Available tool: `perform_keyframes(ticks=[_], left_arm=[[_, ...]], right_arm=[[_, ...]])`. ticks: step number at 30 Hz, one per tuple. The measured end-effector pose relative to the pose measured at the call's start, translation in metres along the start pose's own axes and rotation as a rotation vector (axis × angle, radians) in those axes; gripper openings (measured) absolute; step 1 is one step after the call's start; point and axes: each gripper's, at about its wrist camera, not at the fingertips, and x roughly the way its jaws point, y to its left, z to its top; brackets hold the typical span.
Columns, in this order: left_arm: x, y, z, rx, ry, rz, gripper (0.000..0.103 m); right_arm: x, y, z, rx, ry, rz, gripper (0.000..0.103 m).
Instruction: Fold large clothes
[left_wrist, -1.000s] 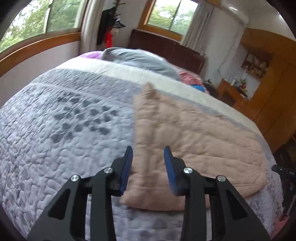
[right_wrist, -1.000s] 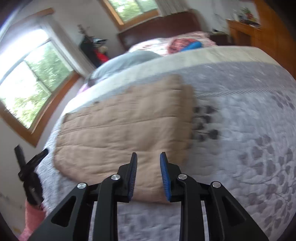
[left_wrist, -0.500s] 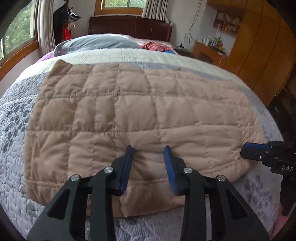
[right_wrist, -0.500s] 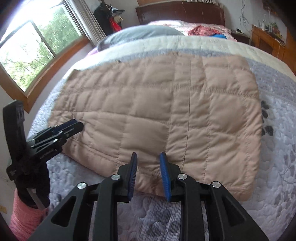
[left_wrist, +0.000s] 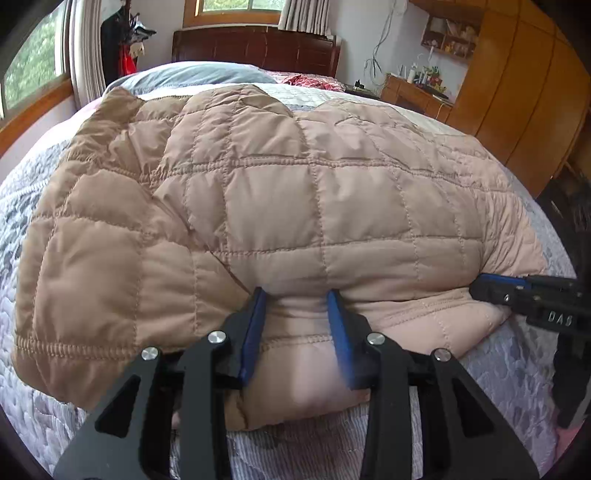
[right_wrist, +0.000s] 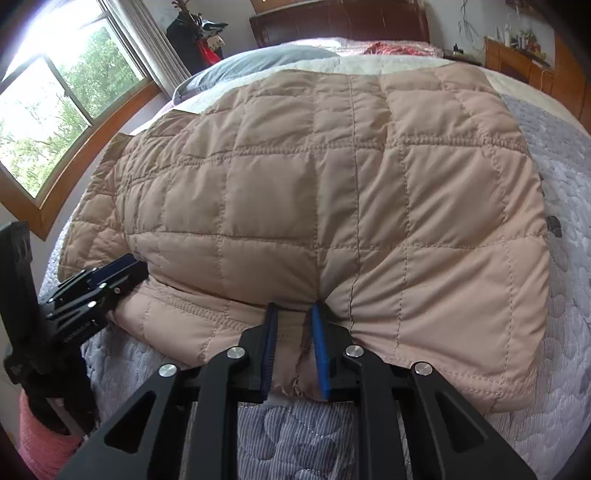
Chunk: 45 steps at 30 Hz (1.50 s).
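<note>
A grey quilted bedspread (left_wrist: 33, 373) covered the bed, and the tan quilted puffer jacket (left_wrist: 280, 206) lay flat across it. In the left wrist view, the left gripper (left_wrist: 297, 306) straddled the near hem, jaws part-spread with fabric bunched between; slick padding could slip out. In the right wrist view, the right gripper (right_wrist: 293, 317) was closing on the hem; open bedspread lay beyond the jacket's right edge.

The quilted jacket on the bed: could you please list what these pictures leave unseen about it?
- Quilted jacket underside, both views: its top layer covers it.
- Near hem, left wrist view: left gripper hides it.
- Far edge, right wrist view: foreshortened toward the pillow.
- Hem section: right gripper, jaws closing around it.
</note>
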Motion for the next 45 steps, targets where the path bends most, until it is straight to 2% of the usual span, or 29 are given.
perform_keyframes(ticks=[4, 6, 7, 9, 11, 12, 13, 15, 17, 19, 22, 24, 28, 30, 32, 35, 36, 37, 39, 40, 42, 43, 44, 45], left_arm=[[-0.009, 0.001, 0.010, -0.005, 0.025, -0.007, 0.033], [-0.026, 0.006, 0.015, -0.027, 0.024, -0.059, 0.033], [-0.038, 0.012, 0.019, -0.039, 0.000, -0.074, 0.037], [-0.059, 0.027, 0.027, -0.057, -0.052, -0.072, 0.050], [-0.080, 0.052, 0.038, -0.087, -0.101, -0.043, 0.066], [-0.086, 0.067, 0.044, -0.105, -0.110, -0.020, 0.069], [-0.088, 0.085, 0.050, -0.128, -0.104, 0.006, 0.073], [-0.085, 0.117, 0.058, -0.174, -0.082, 0.027, 0.075], [-0.079, 0.145, 0.059, -0.231, -0.055, 0.012, 0.075], [-0.069, 0.167, 0.060, -0.285, -0.029, -0.059, 0.075], [-0.047, 0.188, 0.062, -0.342, 0.009, -0.217, 0.079], [-0.032, 0.192, 0.063, -0.357, 0.029, -0.260, 0.079], [0.005, 0.195, 0.065, -0.367, 0.088, -0.290, 0.080], [0.020, 0.195, 0.066, -0.382, 0.105, -0.336, 0.084], [0.025, 0.192, 0.069, -0.371, 0.086, -0.350, 0.089], [0.037, 0.181, 0.074, -0.384, 0.115, -0.434, 0.089], [0.041, 0.174, 0.075, -0.382, 0.125, -0.435, 0.089], [0.042, 0.166, 0.076, -0.361, 0.123, -0.405, 0.087], [0.044, 0.158, 0.075, -0.328, 0.120, -0.363, 0.081], [0.044, 0.155, 0.075, -0.324, 0.116, -0.349, 0.076], [0.039, 0.153, 0.071, -0.341, 0.114, -0.358, 0.057], [0.038, 0.155, 0.070, -0.362, 0.110, -0.387, 0.042], [0.036, 0.155, 0.069, -0.375, 0.104, -0.407, 0.033], [0.032, 0.155, 0.068, -0.384, 0.093, -0.416, 0.030]], right_arm=[[-0.012, 0.001, 0.005, -0.004, 0.009, 0.031, 0.022], [-0.026, 0.000, 0.006, -0.005, -0.007, 0.066, 0.035], [-0.042, -0.005, 0.008, -0.005, -0.051, 0.069, 0.040], [-0.067, -0.019, 0.012, 0.005, -0.130, 0.053, 0.062], [-0.089, -0.042, 0.020, 0.039, -0.185, 0.039, 0.074], [-0.097, -0.058, 0.026, 0.070, -0.194, 0.034, 0.079], [-0.099, -0.071, 0.030, 0.094, -0.193, 0.032, 0.080], [-0.098, -0.100, 0.039, 0.152, -0.177, 0.053, 0.082], [-0.091, -0.127, 0.044, 0.199, -0.139, 0.113, 0.083], [-0.081, -0.146, 0.049, 0.232, -0.116, 0.141, 0.084], [-0.063, -0.160, 0.055, 0.251, -0.081, 0.162, 0.085], [-0.051, -0.165, 0.054, 0.262, -0.057, 0.190, 0.085], [-0.029, -0.172, 0.055, 0.289, -0.026, 0.252, 0.085], [-0.021, -0.176, 0.056, 0.302, -0.021, 0.281, 0.086], [-0.015, -0.177, 0.058, 0.306, -0.028, 0.303, 0.086], [-0.008, -0.175, 0.061, 0.292, -0.030, 0.343, 0.084], [-0.007, -0.172, 0.063, 0.282, -0.032, 0.343, 0.081], [-0.004, -0.168, 0.064, 0.263, -0.035, 0.347, 0.078], [0.002, -0.165, 0.065, 0.259, -0.018, 0.379, 0.059], [0.004, -0.163, 0.066, 0.263, -0.012, 0.385, 0.054], [0.005, -0.159, 0.066, 0.262, -0.014, 0.401, 0.038], [0.001, -0.157, 0.065, 0.255, -0.027, 0.409, 0.035], [-0.004, -0.154, 0.064, 0.245, -0.041, 0.408, 0.028], [-0.007, -0.152, 0.064, 0.237, -0.052, 0.408, 0.022]])
